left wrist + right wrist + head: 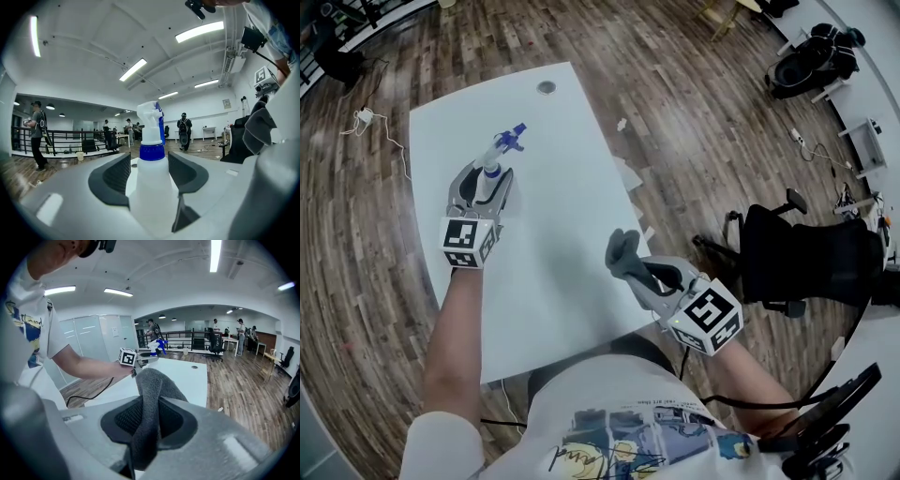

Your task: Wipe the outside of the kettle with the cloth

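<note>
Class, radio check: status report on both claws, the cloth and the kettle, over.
Left claw open, spray bottle upright between its jaws. Right claw shut on the grey cloth. No kettle in view; wiping not begun.

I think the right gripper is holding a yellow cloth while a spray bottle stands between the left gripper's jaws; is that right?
Not quite: the cloth in the right gripper is grey, not yellow, as the right gripper view shows. The spray bottle does stand between the jaws of the left gripper.
</note>
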`<state>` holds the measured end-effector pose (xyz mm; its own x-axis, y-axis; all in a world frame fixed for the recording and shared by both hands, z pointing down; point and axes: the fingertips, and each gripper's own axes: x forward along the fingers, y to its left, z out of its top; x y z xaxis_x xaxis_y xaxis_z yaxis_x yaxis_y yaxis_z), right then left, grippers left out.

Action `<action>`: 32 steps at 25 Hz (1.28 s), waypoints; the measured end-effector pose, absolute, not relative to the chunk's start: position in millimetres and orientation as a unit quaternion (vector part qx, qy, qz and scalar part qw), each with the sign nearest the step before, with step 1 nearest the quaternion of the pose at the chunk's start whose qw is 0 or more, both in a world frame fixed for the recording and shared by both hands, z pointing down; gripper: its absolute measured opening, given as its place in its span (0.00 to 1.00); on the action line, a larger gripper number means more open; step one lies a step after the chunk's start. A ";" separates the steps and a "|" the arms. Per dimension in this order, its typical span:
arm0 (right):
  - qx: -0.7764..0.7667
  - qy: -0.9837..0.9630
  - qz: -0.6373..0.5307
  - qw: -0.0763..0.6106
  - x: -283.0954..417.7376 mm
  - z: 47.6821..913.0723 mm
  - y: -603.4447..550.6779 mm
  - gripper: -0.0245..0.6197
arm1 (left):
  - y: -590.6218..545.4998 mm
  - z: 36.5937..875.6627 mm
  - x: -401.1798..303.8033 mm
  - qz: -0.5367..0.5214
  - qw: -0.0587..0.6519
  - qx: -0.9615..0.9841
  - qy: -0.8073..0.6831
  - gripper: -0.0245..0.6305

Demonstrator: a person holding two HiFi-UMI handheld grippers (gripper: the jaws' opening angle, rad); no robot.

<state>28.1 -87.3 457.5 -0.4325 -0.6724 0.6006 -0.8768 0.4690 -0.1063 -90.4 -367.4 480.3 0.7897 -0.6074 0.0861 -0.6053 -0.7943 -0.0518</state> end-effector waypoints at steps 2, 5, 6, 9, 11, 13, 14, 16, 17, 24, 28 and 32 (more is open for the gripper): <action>0.469 -0.823 0.202 0.248 27.0 454.9 -88.1 0.16 | -364.3 480.0 -92.7 -0.056 0.015 -0.946 0.320 0.44; 0.466 -0.828 0.195 0.246 24.1 451.8 -93.0 0.16 | -359.1 476.3 -99.0 -0.059 0.018 -0.946 0.319 0.47; 0.464 -0.829 0.193 0.245 22.4 451.4 -95.3 0.16 | -357.8 475.3 -102.6 -0.061 0.019 -0.945 0.320 0.47; 0.454 -0.837 0.186 0.243 14.2 450.5 -102.4 0.16 | -354.8 471.1 -121.1 -0.066 0.023 -0.941 0.332 0.47; 0.445 -0.843 0.182 0.241 9.4 449.7 -104.6 0.16 | -349.1 466.4 -134.7 -0.071 0.026 -0.936 0.344 0.47; 0.435 -0.850 0.178 0.240 7.1 449.2 -104.1 0.16 | -339.3 461.9 -145.6 -0.072 0.024 -0.932 0.354 0.47; 0.431 -0.852 0.176 0.238 6.1 448.7 -103.8 0.16 | -334.0 460.0 -150.1 -0.072 0.022 -0.931 0.357 0.47; 0.426 -0.858 0.171 0.232 4.3 448.8 -104.5 0.16 | -324.7 457.6 -158.3 -0.074 0.018 -0.930 0.360 0.47; 0.423 -0.860 0.169 0.230 4.5 450.1 -104.6 0.16 | -320.6 456.6 -161.5 -0.075 0.015 -0.929 0.362 0.46; 0.401 -0.875 0.161 0.218 11.0 449.3 -101.5 0.16 | -274.1 458.0 -162.1 -0.077 -0.046 -0.930 0.356 0.43; 0.389 -0.883 0.153 0.213 14.9 445.1 -102.7 0.16 | -233.8 467.6 -150.4 -0.086 -0.090 -0.935 0.332 0.38; 0.374 -0.890 0.150 0.211 23.7 440.5 -97.1 0.16 | -189.5 473.8 -133.6 -0.088 -0.147 -0.933 0.318 0.20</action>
